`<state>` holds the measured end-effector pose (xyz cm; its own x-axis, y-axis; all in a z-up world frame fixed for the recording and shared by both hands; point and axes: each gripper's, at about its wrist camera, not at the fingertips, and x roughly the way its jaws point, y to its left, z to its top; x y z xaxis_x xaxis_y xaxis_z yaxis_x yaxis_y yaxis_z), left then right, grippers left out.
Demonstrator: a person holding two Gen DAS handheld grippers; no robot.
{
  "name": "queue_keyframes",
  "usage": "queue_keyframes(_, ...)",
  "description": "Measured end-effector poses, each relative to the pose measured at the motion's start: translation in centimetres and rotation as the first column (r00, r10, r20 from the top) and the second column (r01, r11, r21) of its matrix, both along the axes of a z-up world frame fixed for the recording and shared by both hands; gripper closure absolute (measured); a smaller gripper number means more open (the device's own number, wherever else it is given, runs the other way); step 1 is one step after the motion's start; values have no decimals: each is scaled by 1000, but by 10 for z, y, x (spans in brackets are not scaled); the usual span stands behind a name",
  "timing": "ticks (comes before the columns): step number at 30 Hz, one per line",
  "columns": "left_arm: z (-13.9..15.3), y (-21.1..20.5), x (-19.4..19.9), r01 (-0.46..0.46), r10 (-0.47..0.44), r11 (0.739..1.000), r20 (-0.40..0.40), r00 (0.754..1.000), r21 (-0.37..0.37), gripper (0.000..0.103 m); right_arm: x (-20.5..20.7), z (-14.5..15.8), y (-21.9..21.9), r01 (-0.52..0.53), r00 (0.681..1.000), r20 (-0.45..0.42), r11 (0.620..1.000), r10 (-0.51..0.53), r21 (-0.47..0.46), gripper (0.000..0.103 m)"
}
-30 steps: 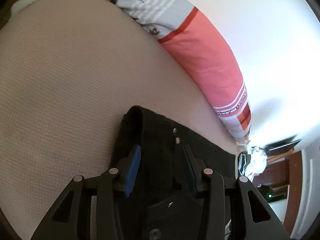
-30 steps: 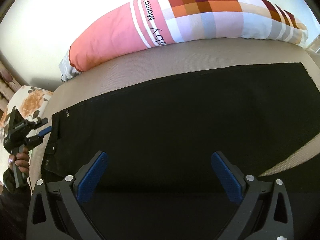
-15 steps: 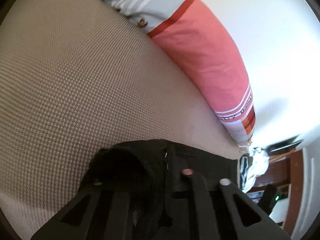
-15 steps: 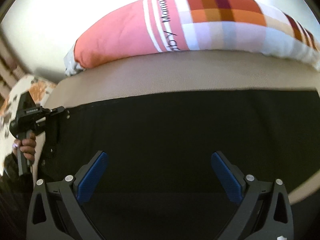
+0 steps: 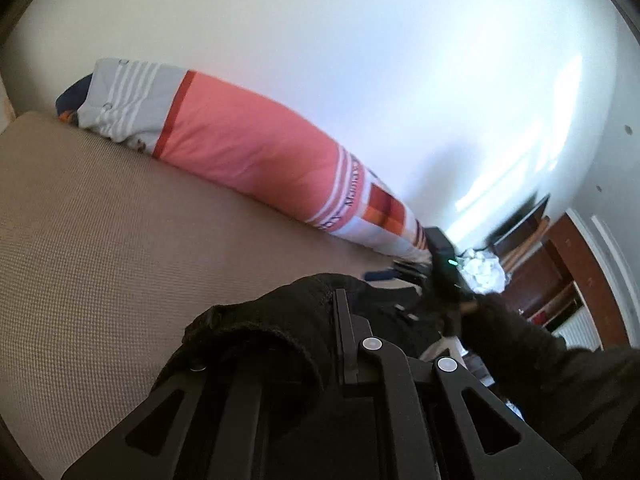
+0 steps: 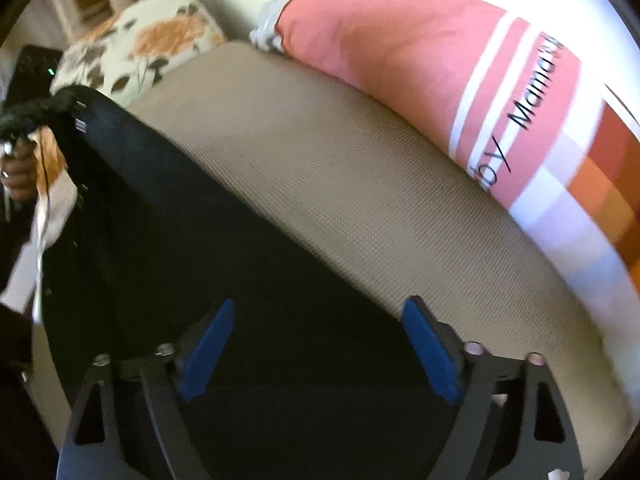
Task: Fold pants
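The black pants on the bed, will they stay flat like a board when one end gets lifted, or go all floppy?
Probably floppy: where the left gripper is shut on the black fabric pants, the cloth bunches around its fingers. The lifted end likely sags, since it drapes down to the tan woven mattress. They look soft, not slippery, so the pinch should hold.

matt black pants (image 6: 208, 256) (woven cloth)
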<state>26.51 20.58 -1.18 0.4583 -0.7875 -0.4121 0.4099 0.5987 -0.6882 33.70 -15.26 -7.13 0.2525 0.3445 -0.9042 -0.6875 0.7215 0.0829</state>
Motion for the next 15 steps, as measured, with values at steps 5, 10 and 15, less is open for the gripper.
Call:
queue_keyframes(5, 4, 4, -8, -13, 13, 1000, 3, 1000, 25, 94, 19, -17, -2, -143, 987, -79, 988, 137, -65, 46)
queue_keyframes(10, 5, -4, -10, -8, 8, 997, -6, 1000, 76, 94, 22, -32, -8, -177, 980, -114, 977, 164, -119, 87)
queue_keyframes(15, 1, -3, -6, -32, 34, 994, -19, 999, 100, 94, 1, -15, -15, -105, 994, -3, 986, 106, -127, 95)
